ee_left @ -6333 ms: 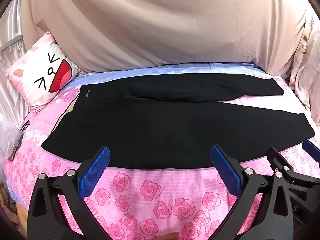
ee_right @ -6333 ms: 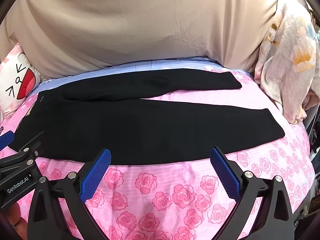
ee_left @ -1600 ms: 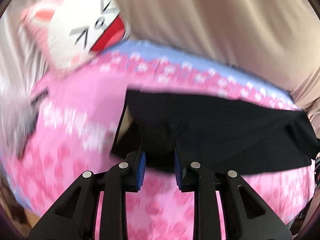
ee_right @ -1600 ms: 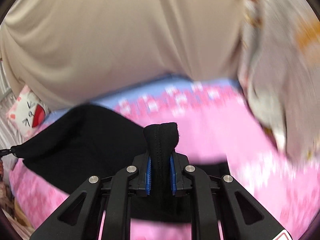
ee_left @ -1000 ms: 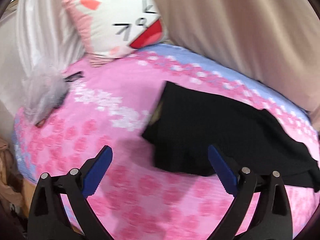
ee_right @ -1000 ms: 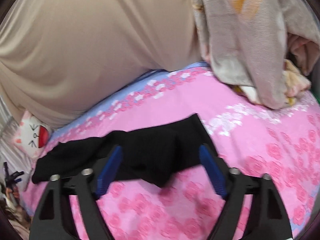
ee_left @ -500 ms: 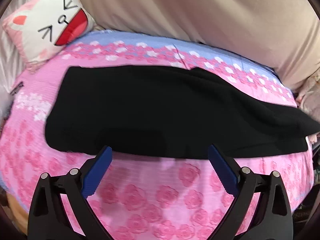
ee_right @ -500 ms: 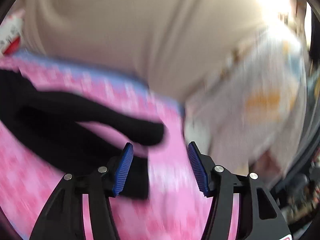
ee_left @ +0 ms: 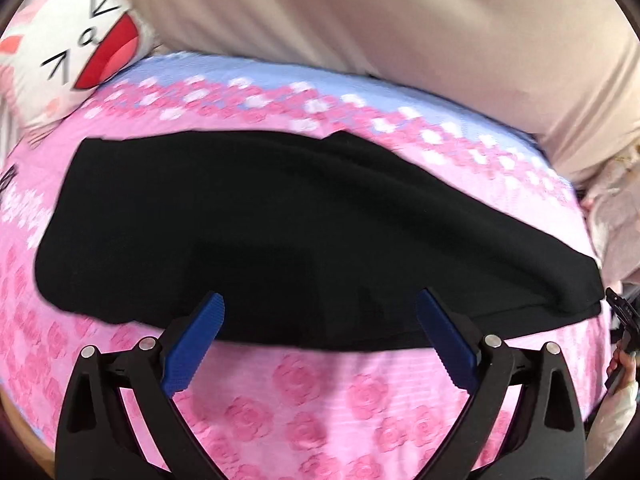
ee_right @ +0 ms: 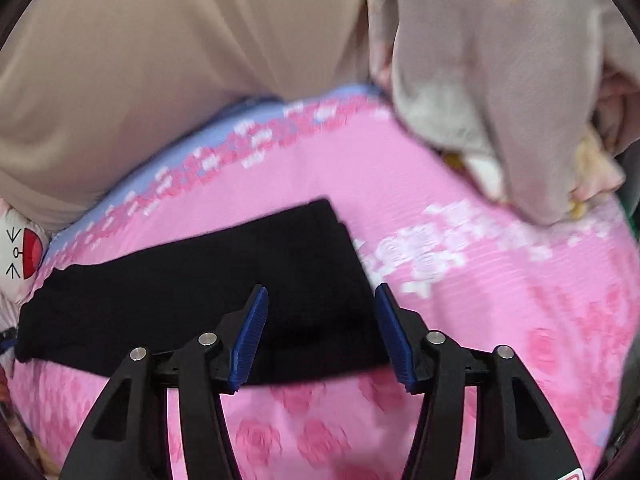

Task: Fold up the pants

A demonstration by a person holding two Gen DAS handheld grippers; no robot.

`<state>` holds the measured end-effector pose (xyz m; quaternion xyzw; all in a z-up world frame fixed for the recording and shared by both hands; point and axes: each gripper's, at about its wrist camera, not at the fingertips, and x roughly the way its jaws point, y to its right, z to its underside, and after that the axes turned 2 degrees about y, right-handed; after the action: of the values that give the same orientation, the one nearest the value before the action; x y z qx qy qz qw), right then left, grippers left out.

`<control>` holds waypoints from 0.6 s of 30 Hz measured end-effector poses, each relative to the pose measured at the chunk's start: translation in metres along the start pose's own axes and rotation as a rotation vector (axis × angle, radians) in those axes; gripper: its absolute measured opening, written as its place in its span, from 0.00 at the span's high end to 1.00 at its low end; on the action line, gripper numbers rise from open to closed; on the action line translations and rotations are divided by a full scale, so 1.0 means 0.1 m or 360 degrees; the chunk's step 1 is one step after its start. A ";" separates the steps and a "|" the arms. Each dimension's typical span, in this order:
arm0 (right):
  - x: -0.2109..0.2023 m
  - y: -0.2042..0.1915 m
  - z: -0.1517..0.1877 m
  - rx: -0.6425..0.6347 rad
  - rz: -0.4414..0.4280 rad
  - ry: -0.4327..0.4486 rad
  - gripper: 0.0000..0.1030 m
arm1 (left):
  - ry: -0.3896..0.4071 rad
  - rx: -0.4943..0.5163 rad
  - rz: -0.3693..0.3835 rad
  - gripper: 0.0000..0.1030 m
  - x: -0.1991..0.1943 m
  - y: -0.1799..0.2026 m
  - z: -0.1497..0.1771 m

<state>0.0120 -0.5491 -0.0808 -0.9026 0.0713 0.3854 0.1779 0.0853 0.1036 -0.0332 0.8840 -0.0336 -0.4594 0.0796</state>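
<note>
With the black pants (ee_left: 280, 232) now lying as one long band across the pink rose-print bedspread (ee_left: 320, 408), I read the leg-over-leg fold as done and the next fold, end to end, as the step in hand. From the left wrist view, my left gripper (ee_left: 320, 340) hangs just above the near edge of the cloth about midway along, its blue pads spread wide with nothing between them. From the right wrist view, my right gripper (ee_right: 320, 336) sits over the cuff end of the pants (ee_right: 224, 300), whose corners look doubled, one layer on the other. Its jaws have just been closing and now stand at a middling gap, straddling the near corner of that end; the pads do not look pressed on the cloth yet.

A cartoon cat pillow (ee_left: 68, 48) leans at the head end, and a beige quilt (ee_left: 380, 32) is heaped behind.

As I judge it, the next move calls for pinching both layers at the cuff corner, getting the left gripper onto the matching far corner or the fold line, then carrying the cuffs toward the waistband without dragging the lower layer askew.
</note>
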 end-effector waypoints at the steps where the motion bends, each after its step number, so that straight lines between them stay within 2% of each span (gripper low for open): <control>1: 0.14 -0.04 -0.01 -0.0024 0.0041 -0.0063 0.92 | -0.0015 -0.0038 -0.0041 0.08 0.00 -0.11 0.02; 2: 0.20 -0.09 -0.02 -0.0078 0.0103 -0.0088 0.93 | -0.0029 -0.0090 -0.0085 0.08 -0.01 -0.25 0.04; 6: -0.36 -0.22 -0.06 -0.0131 0.0120 0.0196 0.93 | -0.0026 -0.0363 -0.0233 0.08 -0.17 -1.01 0.17; 7: -0.37 -0.19 -0.04 -0.0146 0.0164 0.0213 0.88 | -0.0025 -0.0455 -0.0268 0.08 -0.20 -1.24 0.23; 8: -0.32 -0.15 0.01 -0.0162 0.0237 0.0189 0.73 | -0.0023 -0.0520 -0.0281 0.08 -0.21 -1.39 0.27; 9: -0.21 -0.09 0.07 -0.0153 0.0318 0.0121 0.69 | -0.0018 -0.0587 -0.0284 0.08 -0.21 -1.54 0.31; 10: -0.09 -0.02 0.16 -0.0104 0.0470 0.0036 0.68 | -0.0011 -0.0654 -0.0286 0.08 -0.19 -1.68 0.34; 11: -0.06 0.03 0.25 -0.0026 0.0578 0.0007 0.68 | -0.0017 -0.0733 -0.0294 0.08 -0.15 -1.81 0.36; 12: -0.13 0.02 0.31 0.0034 0.0584 0.0048 0.68 | -0.0025 -0.0794 -0.0287 0.08 -0.13 -1.89 0.37; 13: -0.25 -0.01 0.39 0.0112 0.0530 0.0129 0.65 | -0.0022 -0.0884 -0.0226 0.08 -0.08 -1.99 0.38; 14: -0.37 -0.09 0.49 0.0179 0.0435 0.0198 0.54 | -0.0028 -0.0940 -0.0170 0.08 -0.04 -2.05 0.39; 16: -0.51 -0.33 0.67 0.0231 0.0280 0.0265 0.39 | 0.0024 -0.0969 -0.0130 0.09 -0.04 -2.10 0.33; 17: -0.52 -0.47 0.74 0.0214 0.0233 0.0261 0.39 | 0.0038 -0.0954 -0.0109 0.15 -0.04 -2.10 0.29; 18: -0.52 -0.63 0.77 0.0180 0.0191 0.0231 0.39 | 0.0051 -0.0944 -0.0062 0.31 -0.03 -2.10 0.22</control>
<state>-0.0587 -0.4619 -0.0760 -0.9109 0.1595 0.3242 0.1994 0.0626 0.3084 -0.0792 0.8299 0.1205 -0.4365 0.3260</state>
